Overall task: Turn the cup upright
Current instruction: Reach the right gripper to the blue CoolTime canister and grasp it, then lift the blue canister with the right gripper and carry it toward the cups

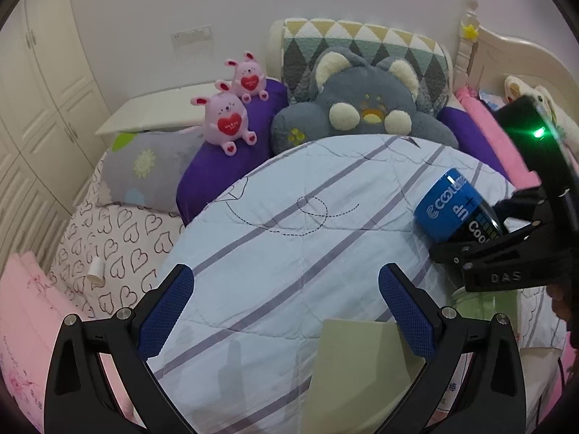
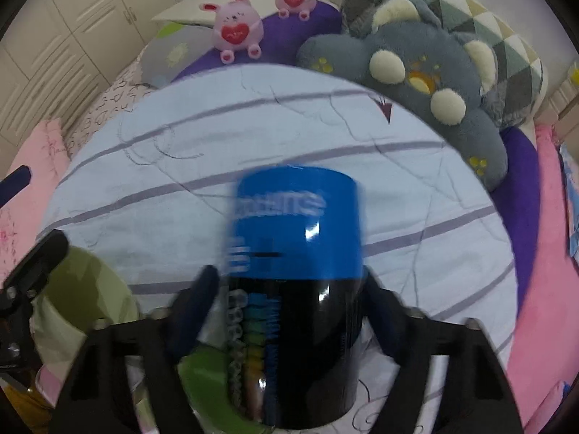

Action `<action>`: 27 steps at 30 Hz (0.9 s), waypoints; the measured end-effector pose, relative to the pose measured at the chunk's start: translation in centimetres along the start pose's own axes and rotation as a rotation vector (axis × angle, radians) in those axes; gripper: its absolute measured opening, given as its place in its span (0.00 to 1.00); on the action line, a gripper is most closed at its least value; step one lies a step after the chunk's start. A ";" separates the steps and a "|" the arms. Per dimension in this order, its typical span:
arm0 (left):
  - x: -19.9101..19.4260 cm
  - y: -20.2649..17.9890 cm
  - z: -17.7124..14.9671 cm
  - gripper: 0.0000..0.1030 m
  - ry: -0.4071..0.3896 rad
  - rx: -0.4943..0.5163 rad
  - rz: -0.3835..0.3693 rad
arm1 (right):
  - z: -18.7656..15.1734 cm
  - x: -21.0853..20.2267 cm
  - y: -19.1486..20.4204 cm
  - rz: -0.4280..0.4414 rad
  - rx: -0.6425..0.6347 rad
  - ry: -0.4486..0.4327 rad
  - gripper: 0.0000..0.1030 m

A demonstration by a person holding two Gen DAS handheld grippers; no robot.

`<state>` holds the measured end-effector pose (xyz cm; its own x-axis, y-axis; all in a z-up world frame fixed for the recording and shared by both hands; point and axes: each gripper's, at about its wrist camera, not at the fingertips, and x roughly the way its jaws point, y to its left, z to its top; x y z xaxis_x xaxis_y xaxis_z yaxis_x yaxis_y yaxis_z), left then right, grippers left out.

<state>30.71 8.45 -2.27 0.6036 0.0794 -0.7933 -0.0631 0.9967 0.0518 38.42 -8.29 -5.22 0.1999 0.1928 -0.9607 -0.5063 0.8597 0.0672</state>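
The cup (image 2: 295,289) is a blue and black cylinder with white lettering. My right gripper (image 2: 289,311) is shut on it, its fingers against the black lower part, the blue end pointing away from the camera. In the left wrist view the cup (image 1: 454,206) is held tilted above the striped quilt (image 1: 289,235) at the right, in the right gripper (image 1: 481,249). My left gripper (image 1: 286,303) is open and empty, its blue pads over the quilt.
A pale green box (image 1: 358,358) and a glass jar (image 1: 481,303) lie near the left gripper's right finger. A grey plush (image 1: 362,108), two pink bunnies (image 1: 226,123), purple pillows (image 1: 224,166) and a patterned headboard cushion (image 1: 362,39) are at the far end. White wardrobes (image 1: 39,83) stand left.
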 end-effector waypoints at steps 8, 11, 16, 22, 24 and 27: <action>0.2 0.3 0.2 1.00 0.008 -0.016 -0.010 | -0.3 -0.7 -0.8 0.015 0.037 -0.020 0.65; -0.3 0.1 0.3 1.00 -0.003 -0.010 -0.009 | -0.1 -1.4 -1.0 0.015 0.054 -0.033 0.65; -1.1 -0.2 0.6 1.00 -0.019 -0.002 -0.012 | 0.2 -2.5 -1.9 -0.006 0.089 -0.066 0.65; -3.3 -0.5 1.0 1.00 -0.049 0.003 -0.015 | -0.7 -5.5 -2.3 -0.020 0.110 -0.118 0.65; -4.4 -0.6 0.9 1.00 -0.063 0.015 -0.022 | -1.5 -6.5 -2.3 -0.041 0.118 -0.129 0.65; -6.3 -0.9 0.6 1.00 -0.091 0.029 -0.010 | -2.8 -7.4 -2.1 -0.035 0.144 -0.124 0.65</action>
<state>27.44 7.08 3.02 0.6738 0.0695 -0.7357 -0.0348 0.9974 0.0624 35.65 -12.87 1.00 0.3216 0.2107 -0.9231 -0.3741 0.9239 0.0806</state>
